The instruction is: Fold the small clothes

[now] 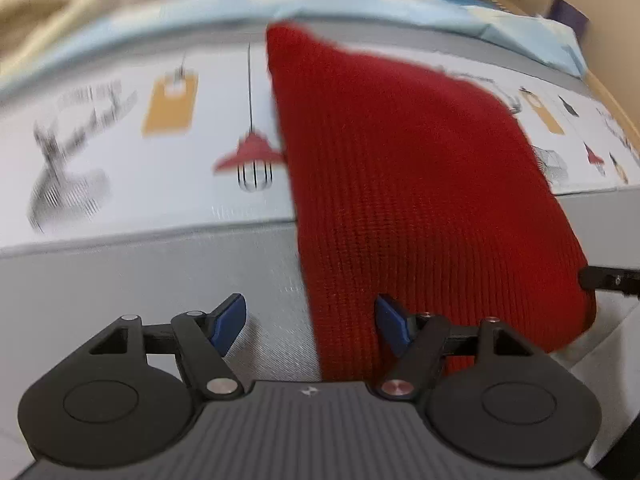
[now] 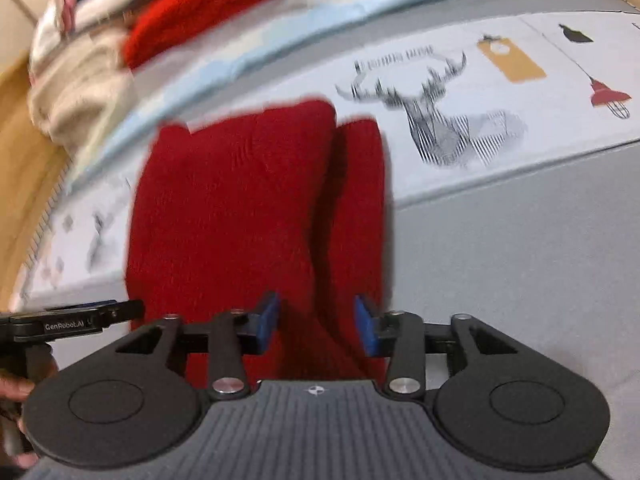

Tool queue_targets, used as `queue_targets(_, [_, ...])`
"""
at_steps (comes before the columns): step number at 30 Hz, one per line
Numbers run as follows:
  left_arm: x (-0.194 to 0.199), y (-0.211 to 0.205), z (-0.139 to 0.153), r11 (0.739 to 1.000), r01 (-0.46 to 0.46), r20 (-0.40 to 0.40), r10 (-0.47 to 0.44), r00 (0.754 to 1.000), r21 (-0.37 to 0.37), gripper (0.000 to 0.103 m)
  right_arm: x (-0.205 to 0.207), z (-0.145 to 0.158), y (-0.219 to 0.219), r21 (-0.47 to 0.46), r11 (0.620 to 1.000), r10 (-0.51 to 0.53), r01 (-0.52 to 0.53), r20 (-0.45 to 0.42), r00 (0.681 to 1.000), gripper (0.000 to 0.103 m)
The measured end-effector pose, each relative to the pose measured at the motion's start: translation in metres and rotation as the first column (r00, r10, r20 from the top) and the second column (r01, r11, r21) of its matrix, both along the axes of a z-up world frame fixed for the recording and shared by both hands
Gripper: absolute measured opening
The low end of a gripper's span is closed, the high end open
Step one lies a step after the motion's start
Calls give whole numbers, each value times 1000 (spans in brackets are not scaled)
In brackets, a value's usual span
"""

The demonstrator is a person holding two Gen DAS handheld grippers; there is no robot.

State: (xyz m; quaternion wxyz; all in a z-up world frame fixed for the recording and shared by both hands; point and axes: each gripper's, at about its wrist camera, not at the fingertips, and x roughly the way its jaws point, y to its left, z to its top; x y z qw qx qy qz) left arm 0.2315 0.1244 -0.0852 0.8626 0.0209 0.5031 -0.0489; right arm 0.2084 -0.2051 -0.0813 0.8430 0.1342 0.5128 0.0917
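A red knitted garment (image 1: 420, 184) lies on the printed bed cover, running away from me. In the right wrist view it (image 2: 240, 208) shows as two folded lobes side by side. My left gripper (image 1: 310, 322) is open, with the garment's near left edge between its blue pads (image 1: 230, 320). My right gripper (image 2: 316, 322) is open, its blue pads (image 2: 268, 320) on either side of the garment's near end. The right gripper's tip (image 1: 608, 278) shows at the right edge of the left wrist view; the left gripper (image 2: 80, 318) shows at the left of the right wrist view.
The bed cover (image 2: 500, 240) is grey and white with a deer print (image 2: 436, 112), orange tags (image 1: 170, 106) and a red lamp (image 1: 250, 152). A pale blue sheet (image 1: 520, 28) lies beyond. A pile of clothes, red (image 2: 208, 4) and beige (image 2: 80, 88), sits at the far left.
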Motion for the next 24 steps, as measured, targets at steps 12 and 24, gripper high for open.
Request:
queue_targets(12, [-144,-30,108,996,-44,375,14,927,72,103,-108,102,9,-171,981,-11,93,429,903,86])
queue_targets(24, [-265,-66,98,994,-101,436,105,894,-33,103,-233,96,29,-208,968,-15,143,519,855,102])
